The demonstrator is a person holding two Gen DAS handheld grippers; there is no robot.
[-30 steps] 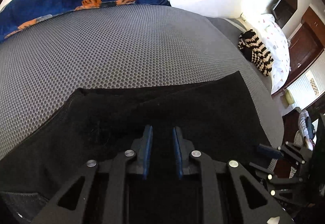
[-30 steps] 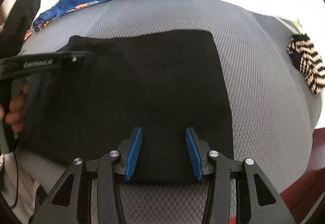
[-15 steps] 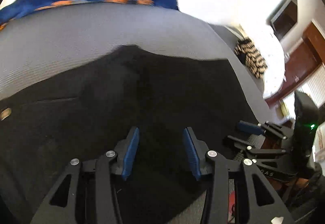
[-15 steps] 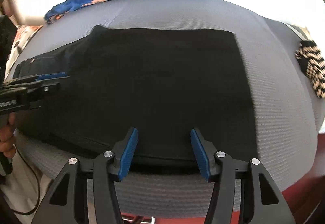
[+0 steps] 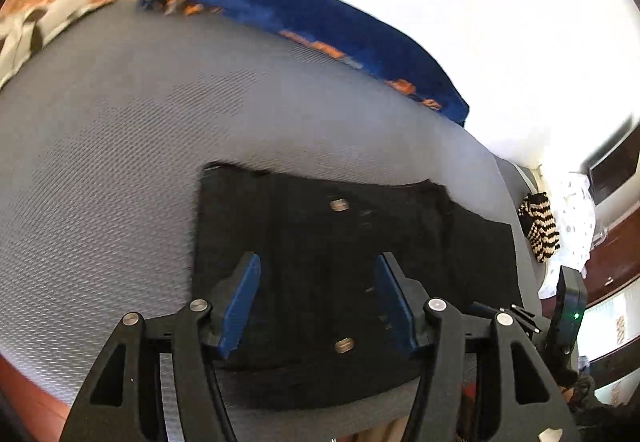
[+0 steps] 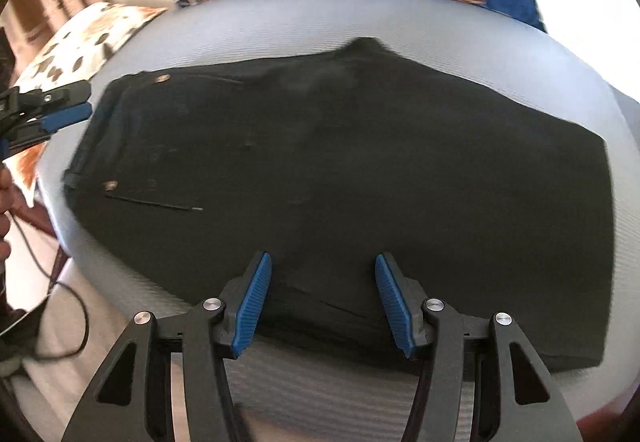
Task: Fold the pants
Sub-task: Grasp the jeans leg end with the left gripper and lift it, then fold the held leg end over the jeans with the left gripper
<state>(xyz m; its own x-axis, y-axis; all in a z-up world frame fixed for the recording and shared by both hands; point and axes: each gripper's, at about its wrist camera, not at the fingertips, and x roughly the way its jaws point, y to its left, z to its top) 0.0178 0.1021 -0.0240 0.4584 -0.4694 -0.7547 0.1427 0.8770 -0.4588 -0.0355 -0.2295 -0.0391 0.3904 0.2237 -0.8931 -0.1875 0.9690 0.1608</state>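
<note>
- The black pants (image 6: 340, 169) lie flat on the grey bed (image 5: 120, 161), apparently folded over once, though blur hides the layers.
- Left tongs (image 5: 316, 306) are opening, nothing between them; right tongs (image 6: 324, 302) stand apart, empty.
- Risk: a grab on one layer alone would drag the fold askew.
- Earlier, the left tongs were nearly together, low over the cloth; now the waistband buttons show.

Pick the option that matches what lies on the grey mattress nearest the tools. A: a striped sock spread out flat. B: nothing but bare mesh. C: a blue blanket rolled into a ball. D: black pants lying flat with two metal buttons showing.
D: the black pants lie flat on the grey mattress, metal buttons visible at one end.
</note>
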